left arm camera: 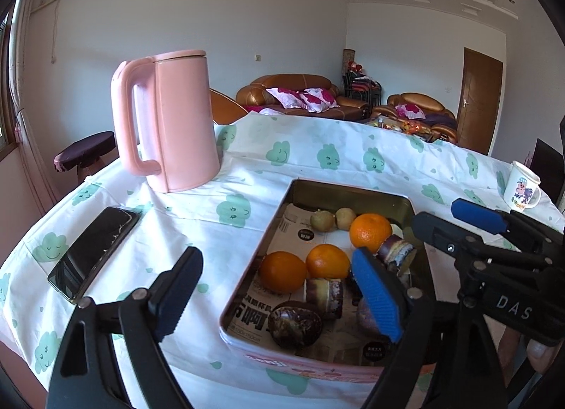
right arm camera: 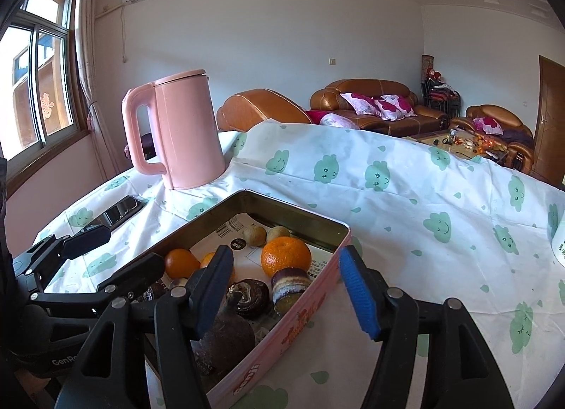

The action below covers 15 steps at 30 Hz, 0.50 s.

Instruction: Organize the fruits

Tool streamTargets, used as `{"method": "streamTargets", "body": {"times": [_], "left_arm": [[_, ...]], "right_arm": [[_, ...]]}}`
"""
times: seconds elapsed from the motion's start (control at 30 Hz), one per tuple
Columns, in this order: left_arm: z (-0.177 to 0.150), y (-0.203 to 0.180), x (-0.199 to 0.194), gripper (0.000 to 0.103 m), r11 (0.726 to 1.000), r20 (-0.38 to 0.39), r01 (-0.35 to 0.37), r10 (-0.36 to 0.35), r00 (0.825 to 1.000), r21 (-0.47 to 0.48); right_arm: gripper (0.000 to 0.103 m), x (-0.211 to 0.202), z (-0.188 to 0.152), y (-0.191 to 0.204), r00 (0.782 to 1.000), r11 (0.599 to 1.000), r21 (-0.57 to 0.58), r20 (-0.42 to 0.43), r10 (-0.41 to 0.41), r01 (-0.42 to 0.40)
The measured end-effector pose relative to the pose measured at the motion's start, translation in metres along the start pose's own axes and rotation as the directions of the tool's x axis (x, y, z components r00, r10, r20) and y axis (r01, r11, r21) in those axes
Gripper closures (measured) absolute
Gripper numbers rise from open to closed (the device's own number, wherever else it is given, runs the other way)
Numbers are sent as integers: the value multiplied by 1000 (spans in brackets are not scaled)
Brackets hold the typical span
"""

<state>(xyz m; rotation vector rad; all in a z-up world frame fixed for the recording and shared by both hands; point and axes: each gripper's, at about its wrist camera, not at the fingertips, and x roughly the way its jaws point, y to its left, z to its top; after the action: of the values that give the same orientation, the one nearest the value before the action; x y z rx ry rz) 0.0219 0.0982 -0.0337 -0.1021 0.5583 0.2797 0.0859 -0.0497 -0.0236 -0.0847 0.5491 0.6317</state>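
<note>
A pink metal tin (left arm camera: 303, 368) (right arm camera: 310, 306) lined with newspaper sits on the cloud-print tablecloth. It holds three oranges (left arm camera: 370, 230) (right arm camera: 286, 255), two small greenish fruits (left arm camera: 322, 220) (right arm camera: 255, 235), dark round fruits (left arm camera: 295, 326) (right arm camera: 249, 296) and cut purple-skinned pieces (left arm camera: 395, 253) (right arm camera: 289, 285). My left gripper (left arm camera: 279, 292) is open and empty, straddling the tin's near-left wall. My right gripper (right arm camera: 287, 296) is open and empty, straddling the tin's right wall; it also shows at the right of the left wrist view (left arm camera: 455, 229).
A pink kettle (left arm camera: 166, 119) (right arm camera: 180, 130) stands behind the tin. A black phone (left arm camera: 93, 253) (right arm camera: 120, 211) lies at the left. A white cartoon mug (left arm camera: 522, 186) stands at the far right. Sofas and a door are beyond the table.
</note>
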Motion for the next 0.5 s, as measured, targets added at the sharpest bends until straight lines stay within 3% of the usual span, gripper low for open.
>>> {"method": "streamTargets", "body": {"times": [0.5], "left_arm": [[2,-18,-14,4,1000,28,15,-15,999,17]], "right_arm": [[32,-46,-13,-23,997,998,47,59,-52,49]]}}
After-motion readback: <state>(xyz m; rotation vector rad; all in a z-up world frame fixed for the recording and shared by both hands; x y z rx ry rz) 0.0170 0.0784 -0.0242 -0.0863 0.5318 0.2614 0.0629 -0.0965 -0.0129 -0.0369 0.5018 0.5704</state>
